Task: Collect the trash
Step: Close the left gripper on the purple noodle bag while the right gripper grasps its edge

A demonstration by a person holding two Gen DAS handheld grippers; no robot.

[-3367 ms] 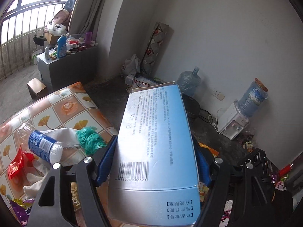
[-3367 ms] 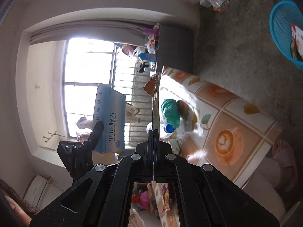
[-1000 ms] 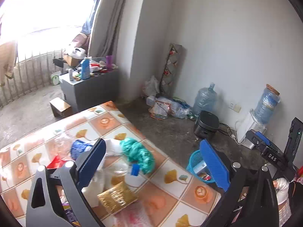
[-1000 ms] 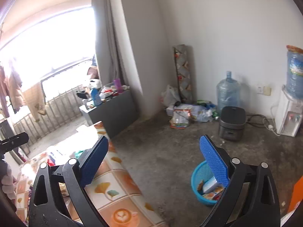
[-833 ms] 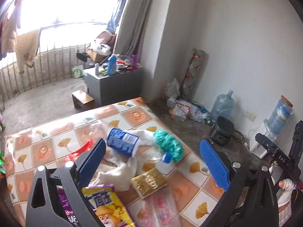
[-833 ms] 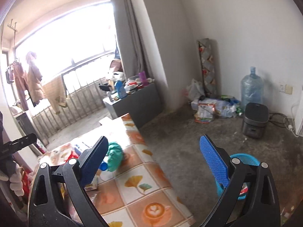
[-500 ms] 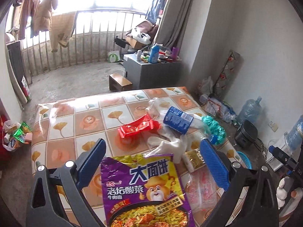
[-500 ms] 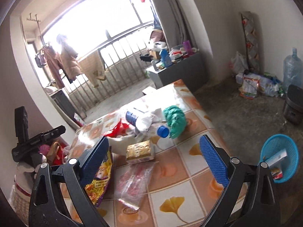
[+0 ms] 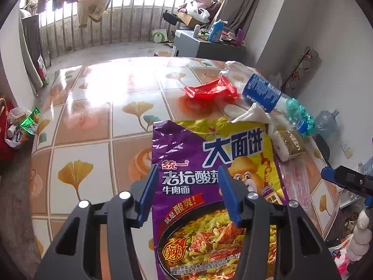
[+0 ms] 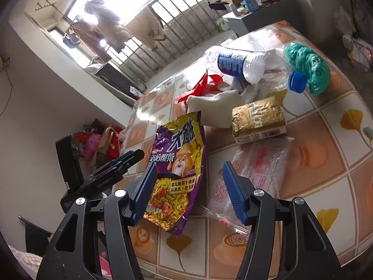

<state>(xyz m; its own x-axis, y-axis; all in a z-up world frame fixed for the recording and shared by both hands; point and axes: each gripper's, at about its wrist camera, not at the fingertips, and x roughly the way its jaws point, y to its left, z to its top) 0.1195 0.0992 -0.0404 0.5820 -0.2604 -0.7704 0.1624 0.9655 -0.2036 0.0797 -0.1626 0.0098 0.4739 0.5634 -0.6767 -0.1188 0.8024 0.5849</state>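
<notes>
While much litter lies uncollected, both grippers come down over the purple noodle packet (image 9: 209, 163) flat on the tiled tablecloth (image 9: 93, 121).
The left gripper (image 9: 185, 186) straddles the packet, jaws closing, pads not yet pressing; the right gripper (image 10: 188, 184) hovers between the packet and a clear wrapper (image 10: 256, 165), jaws closing on nothing. Beyond lie a gold box (image 10: 258, 119), white cloth (image 10: 219, 107), red wrapper (image 9: 209, 89), plastic bottle (image 10: 242, 65) and green bag (image 10: 307, 63); judging by this, collection is far from finished.
</notes>
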